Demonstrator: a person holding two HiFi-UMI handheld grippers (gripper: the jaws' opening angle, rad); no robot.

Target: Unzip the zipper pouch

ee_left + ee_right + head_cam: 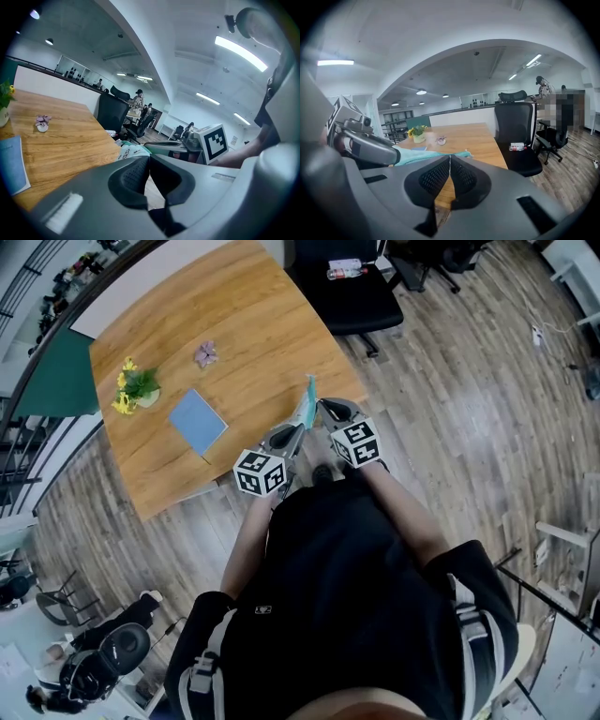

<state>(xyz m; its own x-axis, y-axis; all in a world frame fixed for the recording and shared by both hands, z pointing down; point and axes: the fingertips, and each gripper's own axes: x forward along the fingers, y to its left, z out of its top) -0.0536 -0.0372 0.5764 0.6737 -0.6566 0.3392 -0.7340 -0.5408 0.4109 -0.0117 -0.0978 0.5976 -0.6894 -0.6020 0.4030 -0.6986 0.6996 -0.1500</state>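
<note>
Wooden bench (187,324) in an open office carries a blue booklet (198,421) and a small flower pot (138,390). At its near edge the teal zipper pouch (307,406) stands upright, lifted between both tools. Left gripper (296,431) jaws are pressed together on one end of the pouch. Right gripper (322,406) jaws are pressed together on the pouch's upper edge.

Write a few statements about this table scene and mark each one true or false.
1. The left hand-held gripper and the right hand-held gripper are both shut. True.
2. The zipper pouch lies flat in the middle of the table. False: it is held up between the grippers at the table's near edge.
3. A blue notebook lies on the table. True.
4. The black chair has a bare seat. False: a small packet lies on it.
</note>
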